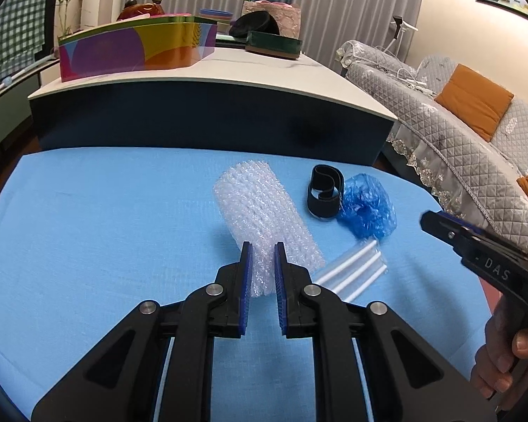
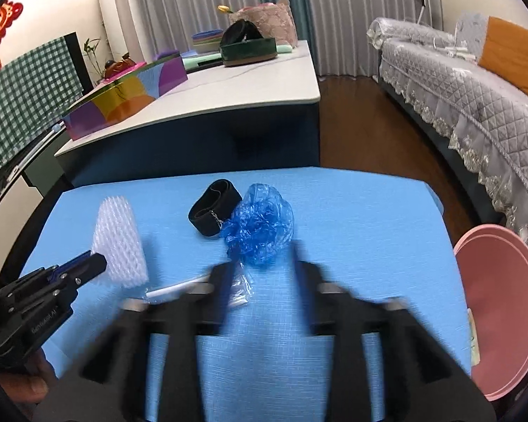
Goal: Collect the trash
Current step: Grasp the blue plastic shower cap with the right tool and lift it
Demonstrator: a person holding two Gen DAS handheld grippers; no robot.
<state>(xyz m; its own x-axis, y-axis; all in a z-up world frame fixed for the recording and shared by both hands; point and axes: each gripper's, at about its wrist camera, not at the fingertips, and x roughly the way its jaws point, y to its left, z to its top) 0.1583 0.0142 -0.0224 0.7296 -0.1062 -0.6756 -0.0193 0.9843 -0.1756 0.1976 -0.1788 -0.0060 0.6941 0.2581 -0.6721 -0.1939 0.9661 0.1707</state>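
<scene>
The left hand-held gripper (image 1: 263, 251), jaws parted, straddles the clear bubble-wrap roll's (image 1: 264, 218) near end. Its long axis runs straight ahead. The right hand-held gripper (image 2: 264, 267), blurred, looks released.

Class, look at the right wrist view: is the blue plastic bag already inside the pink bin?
No: the blue plastic bag lies on the blue table, while the pink bin stands off its right edge.

My left camera sits low and close over the blue cloth (image 1: 88, 218), looking along my left fingers toward the bubble wrap roll (image 1: 264, 218) at 12 o'clock. My right camera looks from a bit higher; its picture is blurry near my fingers. Both see the roll, the blue plastic bag (image 2: 260, 228) and the white table (image 2: 250, 84).
</scene>
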